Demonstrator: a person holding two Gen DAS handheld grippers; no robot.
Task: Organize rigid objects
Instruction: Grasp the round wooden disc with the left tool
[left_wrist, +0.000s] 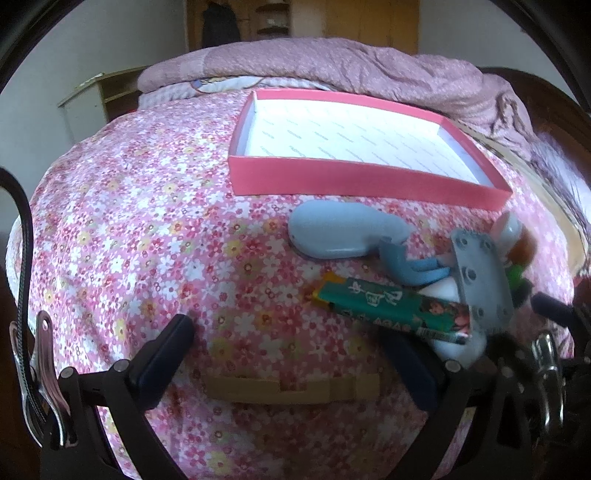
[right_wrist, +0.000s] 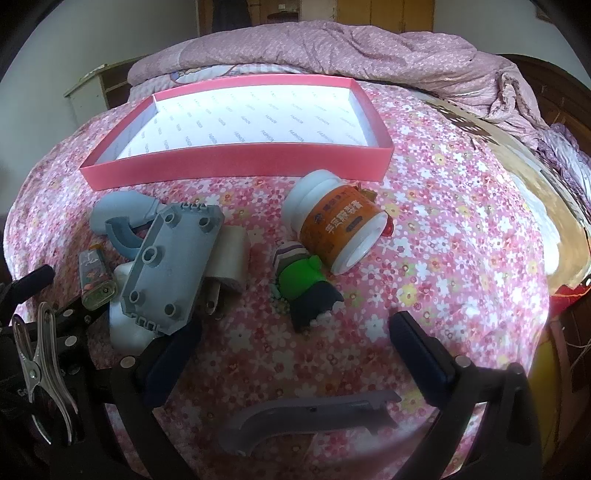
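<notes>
The pink box (right_wrist: 236, 162) sits on the flowery bed cover (left_wrist: 129, 221), and nothing is inside it yet, so the tidying looks like it is just at the start. All the hard little things lie in a heap on the cover, just in front of the box. There is a grey block with holes (right_wrist: 170, 266), a green lighter (left_wrist: 391, 306), a blue-grey curved thing (left_wrist: 340, 232), a white and orange bottle (right_wrist: 336, 221) lying on its side, a small toy man in a green top (right_wrist: 306, 284), and a grey curved handle (right_wrist: 310, 417) close to the right gripper. A flat tan stick (left_wrist: 291, 387) lies close to the left gripper. The left gripper (left_wrist: 291, 354) hangs over the cover with its two fingers spread wide and nothing between them. The right gripper (right_wrist: 295, 350) is also spread wide and holds nothing. The toy man lies just past its finger tips, a bit to the left of the middle. I think the step now is choosing the first thing to pick up. The next move probably calls for sliding the right gripper forward until the toy man is between its fingers, then squeezing. The grey block leans on other things right beside the left finger, so that finger should stay clear of it or the heap could tumble.
</notes>
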